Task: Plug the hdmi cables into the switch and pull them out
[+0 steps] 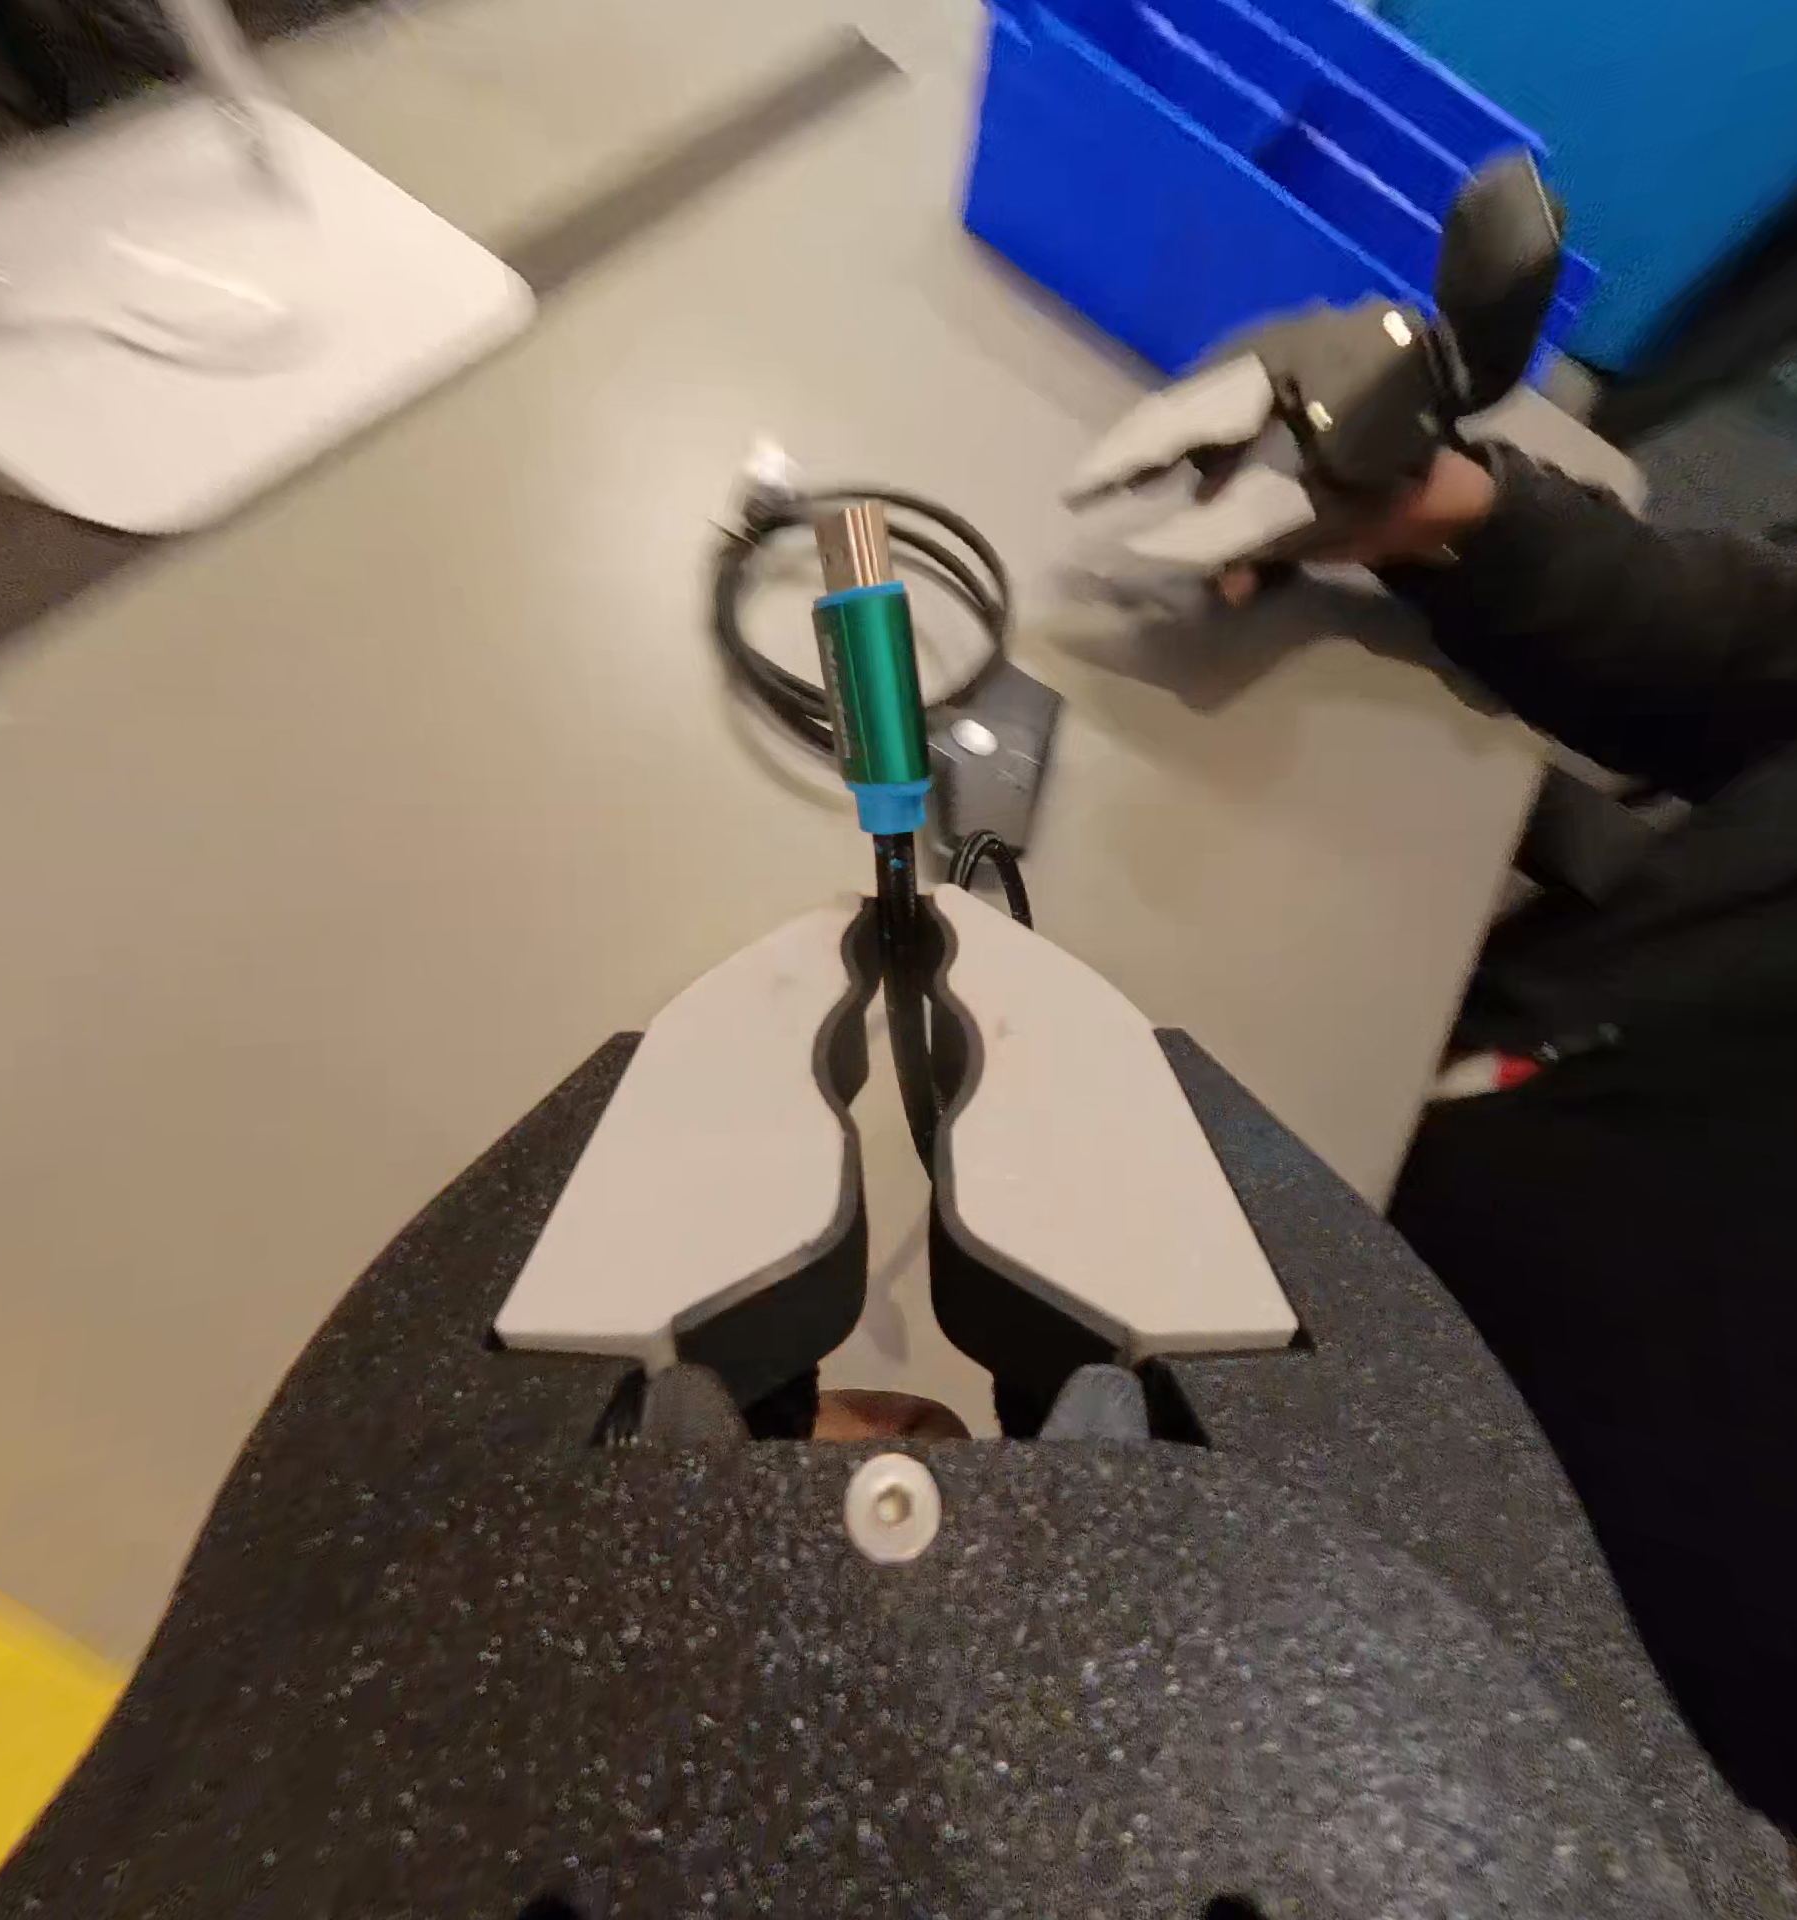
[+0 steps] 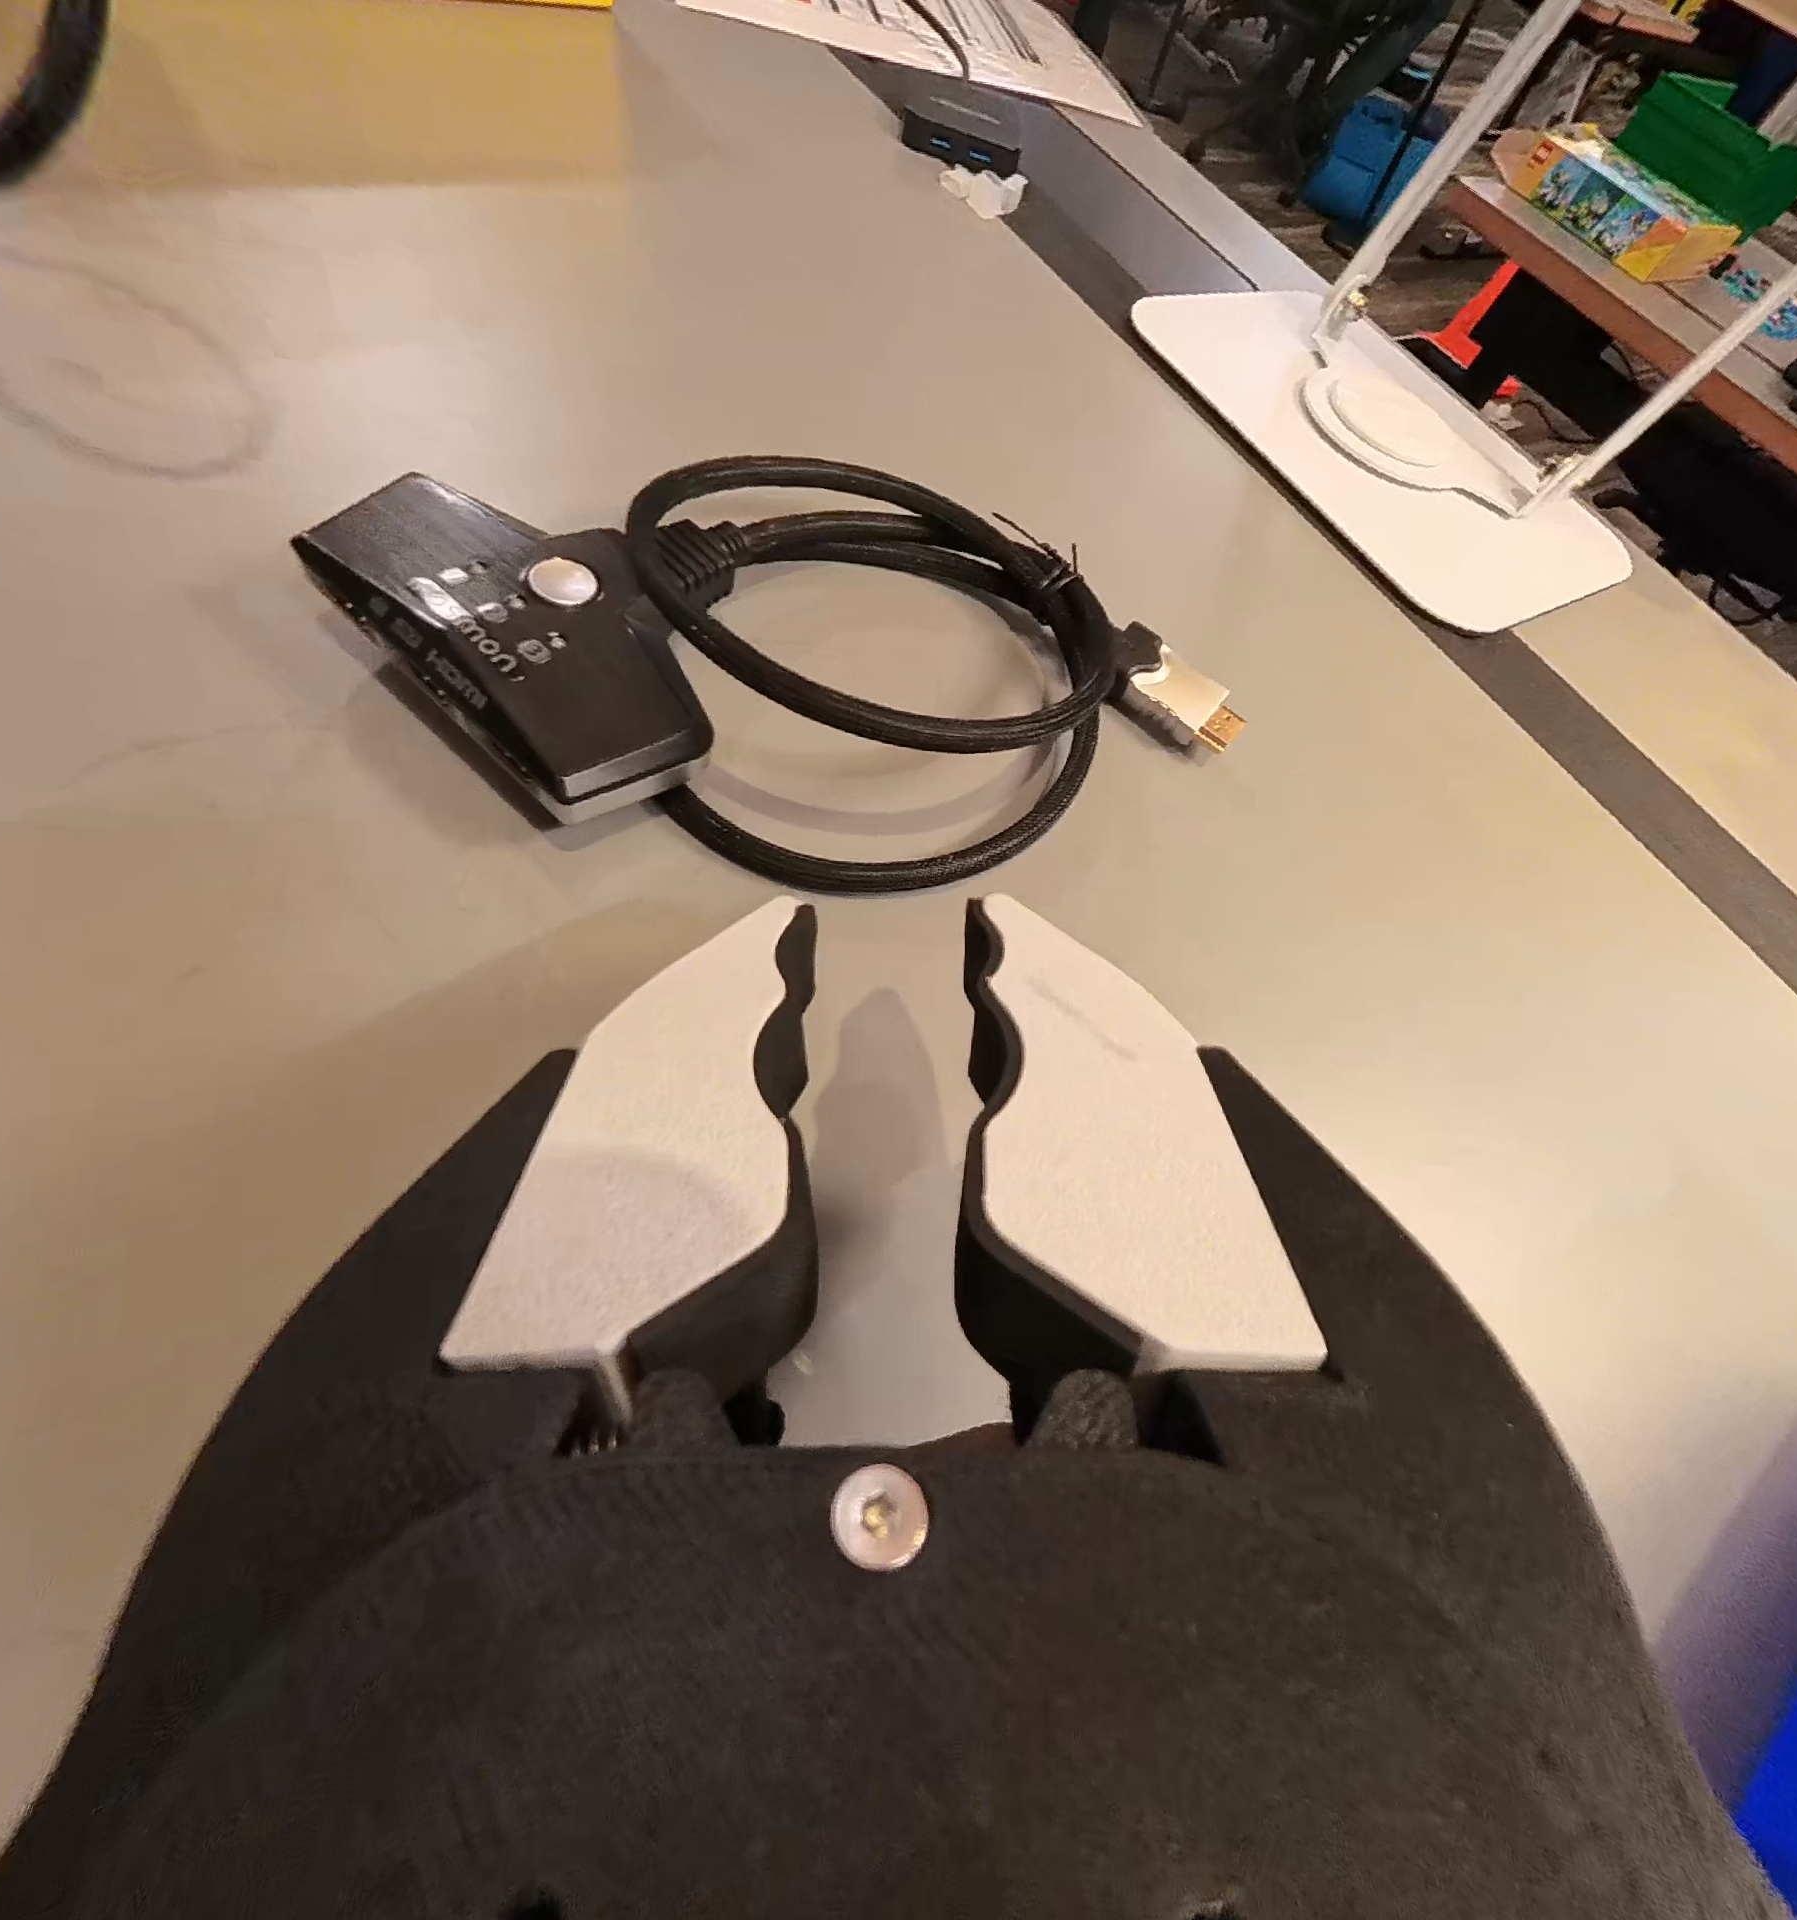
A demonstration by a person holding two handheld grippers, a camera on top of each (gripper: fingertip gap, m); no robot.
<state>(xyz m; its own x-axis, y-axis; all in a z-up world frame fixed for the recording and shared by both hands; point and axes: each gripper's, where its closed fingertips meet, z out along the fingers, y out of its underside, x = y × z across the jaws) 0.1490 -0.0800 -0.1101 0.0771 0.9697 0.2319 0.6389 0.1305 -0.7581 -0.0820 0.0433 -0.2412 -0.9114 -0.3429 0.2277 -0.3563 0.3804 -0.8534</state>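
My left gripper (image 1: 899,902) is shut on the black cord of an HDMI cable. Its green plug (image 1: 870,694) with blue collars sticks up past the fingertips, above the table. The black HDMI switch (image 2: 520,644) lies flat on the grey table, with its own black cable coiled (image 2: 873,665) beside it and a silver and gold plug (image 2: 1185,698) at the coil's end. The switch shows partly behind the green plug in the left wrist view (image 1: 998,753). My right gripper (image 2: 889,920) is open and empty, just short of the coil. It shows in the left wrist view (image 1: 1133,530), held by a hand in a dark sleeve.
A white lamp base (image 2: 1372,457) stands at the table's far edge, also in the left wrist view (image 1: 198,312). A blue bin (image 1: 1237,166) sits behind the right gripper. A small black hub (image 2: 961,125) and papers lie at the far end. A yellow thing (image 1: 0,1745) is near left. My left tips are about 25 centimetres from the black HDMI switch (image 2: 520,644), my right tips only 9 centimetres. Seen from the left wrist view (image 1: 1013,734) as well.
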